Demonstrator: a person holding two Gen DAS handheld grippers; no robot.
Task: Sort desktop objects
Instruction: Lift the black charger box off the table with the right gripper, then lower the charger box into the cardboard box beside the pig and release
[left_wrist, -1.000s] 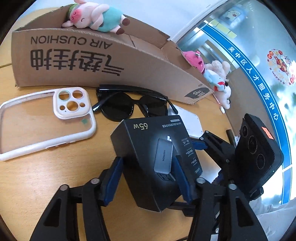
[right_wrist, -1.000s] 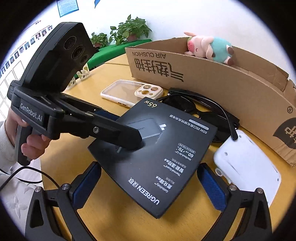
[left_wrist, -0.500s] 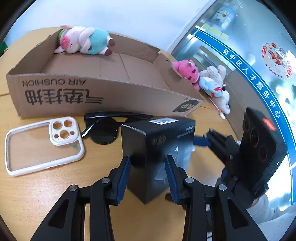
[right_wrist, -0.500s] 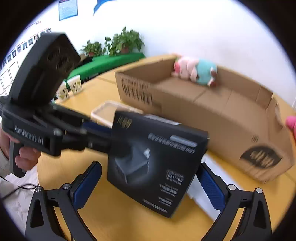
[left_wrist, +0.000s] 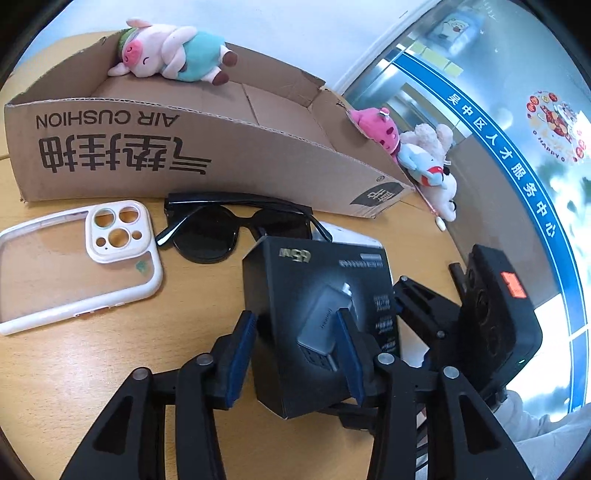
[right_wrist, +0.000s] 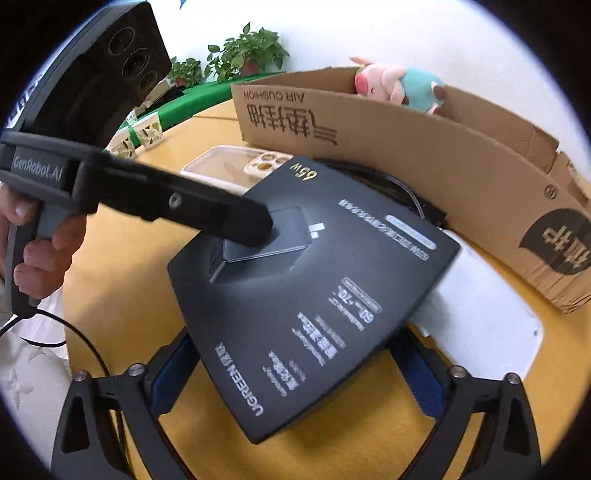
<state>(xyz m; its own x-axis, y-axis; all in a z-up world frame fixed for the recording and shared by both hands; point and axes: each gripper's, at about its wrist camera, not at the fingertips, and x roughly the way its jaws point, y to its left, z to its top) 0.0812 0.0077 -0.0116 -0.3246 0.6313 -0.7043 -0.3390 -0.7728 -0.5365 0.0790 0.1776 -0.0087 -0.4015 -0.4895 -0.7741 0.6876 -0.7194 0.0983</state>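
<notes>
My left gripper (left_wrist: 293, 354) is shut on a black charger box (left_wrist: 317, 317), holding it tilted above the wooden table. The same black charger box (right_wrist: 314, 295) fills the right wrist view, with the left gripper's finger (right_wrist: 207, 210) pressed on its top face. My right gripper (right_wrist: 295, 373) is open, its blue pads either side of the box's near end and below it, not gripping. A cardboard box (left_wrist: 147, 147) marked AIR CUSHION stands behind, with a pig plush (left_wrist: 170, 51) inside.
On the table lie a clear phone case (left_wrist: 74, 258), black sunglasses (left_wrist: 229, 229) and a white flat device (right_wrist: 480, 321) under the box. Pink and white plush toys (left_wrist: 413, 155) sit past the cardboard box's right end. Paper cups (right_wrist: 140, 133) stand far left.
The left gripper stays shut on the charger box. It stood the box on edge half a second ago and has tilted it back face-up, closer to the right gripper.
</notes>
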